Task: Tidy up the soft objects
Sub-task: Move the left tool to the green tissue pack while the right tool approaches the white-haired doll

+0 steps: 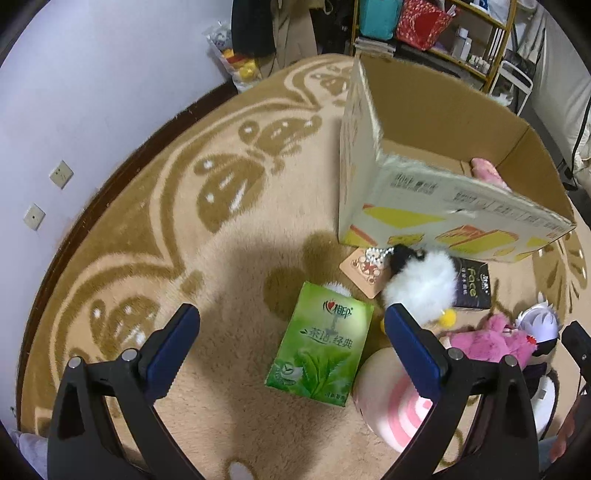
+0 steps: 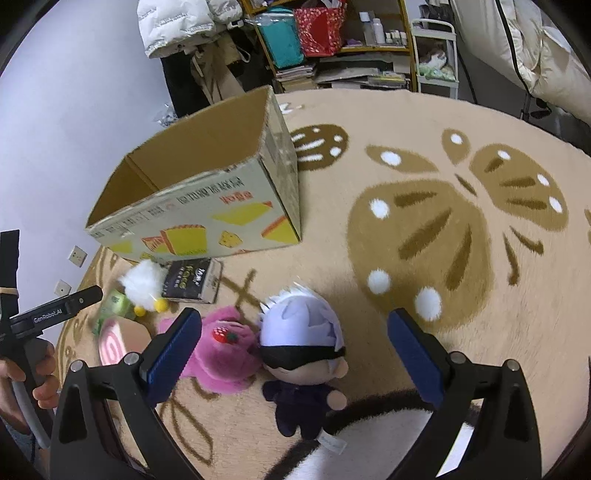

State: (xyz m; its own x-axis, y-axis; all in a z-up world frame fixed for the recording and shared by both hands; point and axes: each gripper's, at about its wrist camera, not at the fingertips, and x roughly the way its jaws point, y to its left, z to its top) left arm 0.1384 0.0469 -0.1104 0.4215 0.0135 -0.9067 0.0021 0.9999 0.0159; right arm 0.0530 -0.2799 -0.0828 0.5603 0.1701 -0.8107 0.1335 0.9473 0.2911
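Soft toys lie on a tan rug before an open cardboard box [image 1: 424, 192] [image 2: 207, 218]. My left gripper [image 1: 291, 332] is open above a green tissue pack [image 1: 320, 343], with a pink swirl cushion [image 1: 391, 398] under its right finger. A white fluffy plush [image 1: 421, 286] [image 2: 144, 282] lies by the box. A pink item [image 1: 485, 170] rests inside the box. My right gripper [image 2: 293, 338] is open over a white-haired blindfolded doll [image 2: 303, 354]; a pink plush with a strawberry [image 2: 225, 350] [image 1: 487, 341] touches the doll's left side.
A black tissue pack [image 1: 472, 282] [image 2: 192, 282] and a bear card [image 1: 365, 269] lie near the box. Shelves with bags [image 2: 317, 33] stand behind. A black-and-white plush [image 2: 369, 439] fills the near edge. A hand [image 2: 40, 380] holds the left gripper's handle.
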